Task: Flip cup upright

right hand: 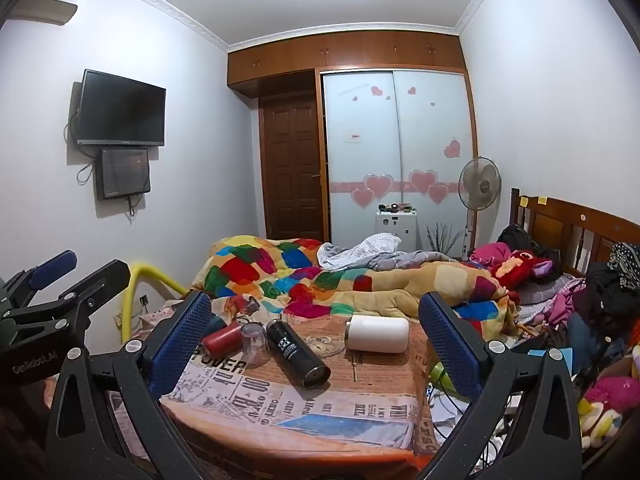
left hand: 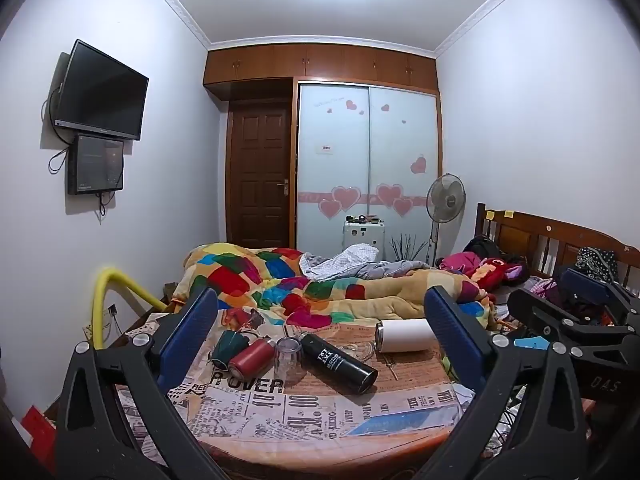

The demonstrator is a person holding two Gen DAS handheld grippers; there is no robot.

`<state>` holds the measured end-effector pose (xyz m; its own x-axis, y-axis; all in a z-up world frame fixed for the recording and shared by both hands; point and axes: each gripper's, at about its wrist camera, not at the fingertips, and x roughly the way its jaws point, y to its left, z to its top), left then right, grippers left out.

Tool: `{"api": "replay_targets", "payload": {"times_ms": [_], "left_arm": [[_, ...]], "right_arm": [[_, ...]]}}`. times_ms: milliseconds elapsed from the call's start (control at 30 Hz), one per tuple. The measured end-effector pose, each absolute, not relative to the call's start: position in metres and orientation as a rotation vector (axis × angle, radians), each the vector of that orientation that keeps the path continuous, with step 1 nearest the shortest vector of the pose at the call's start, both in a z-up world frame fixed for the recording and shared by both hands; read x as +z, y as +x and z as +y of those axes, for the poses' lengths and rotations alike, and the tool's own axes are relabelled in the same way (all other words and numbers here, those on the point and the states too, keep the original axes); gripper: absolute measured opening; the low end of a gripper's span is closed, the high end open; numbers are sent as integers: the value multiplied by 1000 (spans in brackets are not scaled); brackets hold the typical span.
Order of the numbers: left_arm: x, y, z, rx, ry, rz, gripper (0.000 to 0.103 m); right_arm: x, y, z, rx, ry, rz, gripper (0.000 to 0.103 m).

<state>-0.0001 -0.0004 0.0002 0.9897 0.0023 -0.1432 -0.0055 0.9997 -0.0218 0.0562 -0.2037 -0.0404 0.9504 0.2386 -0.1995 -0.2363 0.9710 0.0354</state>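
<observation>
— Picking out the white cup [right hand: 378, 332]: lying on its side on the newspaper-covered table [right hand: 340, 404], ahead of the fingertips, sitting nearer the right finger than the left.

— Running which way?

— Lying crosswise to the fingers, banded end pointing toward the left finger. Crowding it on that side: black bottle [right hand: 298, 354], clear glass [right hand: 254, 342], red flask [right hand: 220, 338].

— Reaching with which?

— Probably favouring the right gripper [right hand: 314, 308], gaping wide and holding nothing. Also spreading wide and empty: left gripper [left hand: 320, 304], seeing the cup hard against its right finger.
</observation>
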Motion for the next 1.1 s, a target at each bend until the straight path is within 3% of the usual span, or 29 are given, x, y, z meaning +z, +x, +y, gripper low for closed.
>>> {"api": "replay_targets", "payload": {"times_ms": [1100], "left_arm": [[-4,10,15,10,-70,174,103]], "right_arm": [[-37,57,-198,242,3,204,103]]}}
